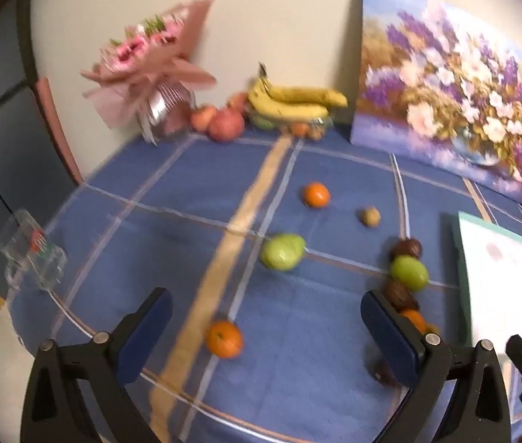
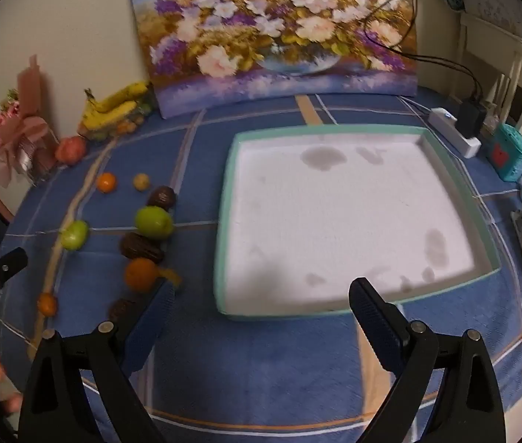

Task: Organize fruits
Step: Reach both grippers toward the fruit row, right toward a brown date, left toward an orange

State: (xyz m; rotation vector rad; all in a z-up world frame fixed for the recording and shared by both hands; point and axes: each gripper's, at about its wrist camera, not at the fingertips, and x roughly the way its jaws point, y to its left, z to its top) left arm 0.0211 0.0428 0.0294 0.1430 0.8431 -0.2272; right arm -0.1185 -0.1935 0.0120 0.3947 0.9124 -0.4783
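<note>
- Lower edge of the left wrist view: the left hand-held gripper (image 1: 264, 326), black arms with blue ribbed pads, stands spread wide and grips nothing; a round orange (image 1: 225, 339) lies on the worktop (image 1: 309, 376) between its fingers, untouched.
- Lower edge of the right wrist view: the right hand-held gripper (image 2: 261, 304) is likewise fully apart and empty, over the blue woven cloth with pale check lines.
- Just above it, centre frame, sits a square shallow tray (image 2: 226, 199) with a teal rim and a white, stained, matte floor.
- Left of the tray, the loose fruits form a ragged line: an orange fruit (image 2: 140, 274), a dark wrinkled oval (image 2: 141, 248), a smooth green apple (image 2: 153, 221).
- Farther, upper left: a banana bunch (image 2: 113, 109).
- At the back, a floral canvas painting (image 2: 275, 29) leans on the wall.
</note>
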